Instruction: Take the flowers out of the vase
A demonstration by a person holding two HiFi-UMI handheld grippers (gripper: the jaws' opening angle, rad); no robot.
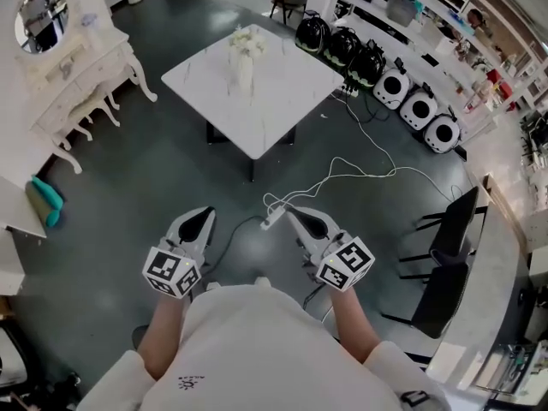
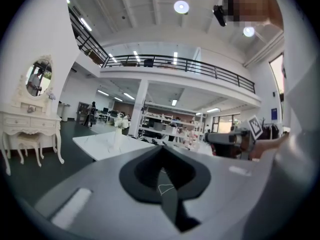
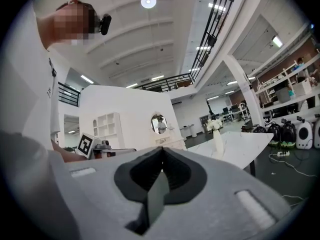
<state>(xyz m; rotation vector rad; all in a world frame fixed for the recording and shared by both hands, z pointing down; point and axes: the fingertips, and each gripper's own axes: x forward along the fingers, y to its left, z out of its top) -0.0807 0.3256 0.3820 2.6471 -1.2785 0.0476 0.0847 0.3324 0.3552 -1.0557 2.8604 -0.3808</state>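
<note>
The person's white shirt fills the bottom of the head view. Just beyond it the left gripper and the right gripper are held side by side and roughly level. Each has its jaws pressed together with nothing between them.

Nothing of the task looks done yet. The white flowers are in the slim white vase, which stands upright on the square white marble-look table, towards its far side. Both grippers are well apart from that table. The approach, the grip on the stems and the lift all remain.

A wide stretch of dark floor lies open between the person and the table, whose near corner points this way. A white power strip with its looping white cable lies on that floor, on the near side of the table, and is likely a tripping risk. The tabletop around the vase is bare. A white dressing table with oval mirror stands well left of the table, and black chairs stand to its right.
</note>
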